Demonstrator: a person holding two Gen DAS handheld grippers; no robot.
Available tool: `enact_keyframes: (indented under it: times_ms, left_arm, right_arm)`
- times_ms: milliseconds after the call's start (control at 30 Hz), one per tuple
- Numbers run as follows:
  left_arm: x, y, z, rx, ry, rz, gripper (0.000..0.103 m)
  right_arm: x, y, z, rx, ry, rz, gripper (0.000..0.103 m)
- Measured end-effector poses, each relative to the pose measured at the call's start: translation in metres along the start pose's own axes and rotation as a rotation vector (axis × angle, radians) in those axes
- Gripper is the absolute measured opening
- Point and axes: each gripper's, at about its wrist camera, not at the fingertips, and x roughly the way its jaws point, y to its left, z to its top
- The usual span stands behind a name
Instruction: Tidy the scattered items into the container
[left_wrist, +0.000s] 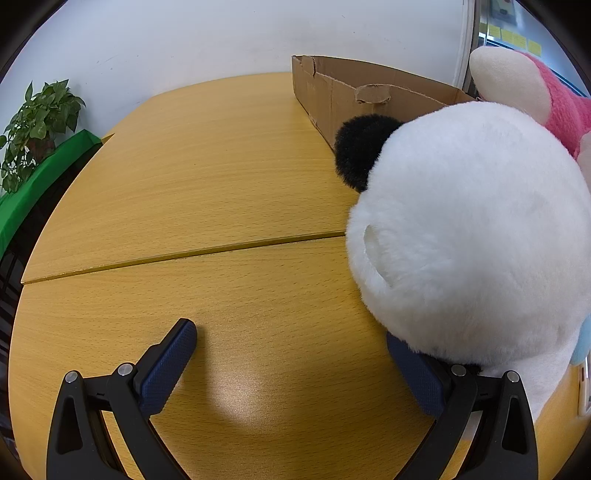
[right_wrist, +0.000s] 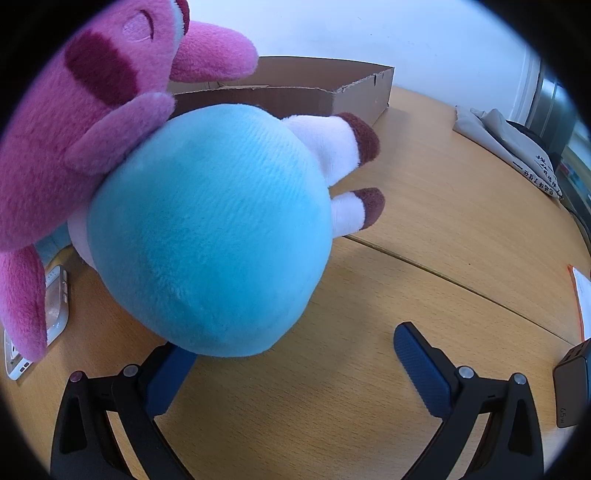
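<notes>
your left gripper (left_wrist: 291, 354) sits low in the left wrist view with its blue-padded fingers (left_wrist: 168, 365) spread wide apart over the wooden table (left_wrist: 207, 177). nothing is between them. the right-hand finger in that frame is partly hidden under the white plush head (left_wrist: 465, 236), which fills the right half of the picture; whether the pad presses the plush or only lies beneath it, you cannot tell. a black furry ear (left_wrist: 360, 151) sticks out at the head's upper left. behind it, in the upper right of the frame, the pink plush (left_wrist: 554, 96) leans in, and the cardboard box (left_wrist: 332, 92) stands open at top centre with torn edges. a potted plant (left_wrist: 37, 125) sits at the far left edge.

your right gripper (right_wrist: 295, 363) is likewise open, fingers well apart near the bottom of the right wrist view, holding nothing. the left-hand finger there is tucked under the light blue plush body (right_wrist: 210, 236), which bulges across the centre of the frame. its white legs with brown feet (right_wrist: 365, 140) point toward the right. the pink plush (right_wrist: 74, 122) covers the upper left, one paw lying on the blue body. the cardboard box (right_wrist: 365, 92) runs along the top centre, behind the toys. a phone (right_wrist: 55, 314) lies flat at the left edge, partly under the pink plush, and a dark charger block (right_wrist: 572, 387) sits at the lower right.
</notes>
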Motion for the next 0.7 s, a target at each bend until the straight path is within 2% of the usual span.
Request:
enact_keyframes:
  times_ms: [700]
  left_arm:
    - [-0.0014,-0.0045,-0.002,-0.003,0.0,0.002,0.103]
  right_arm:
    - [0.0025,0.0086,0.0034,-0.011,0.0,0.008,0.103]
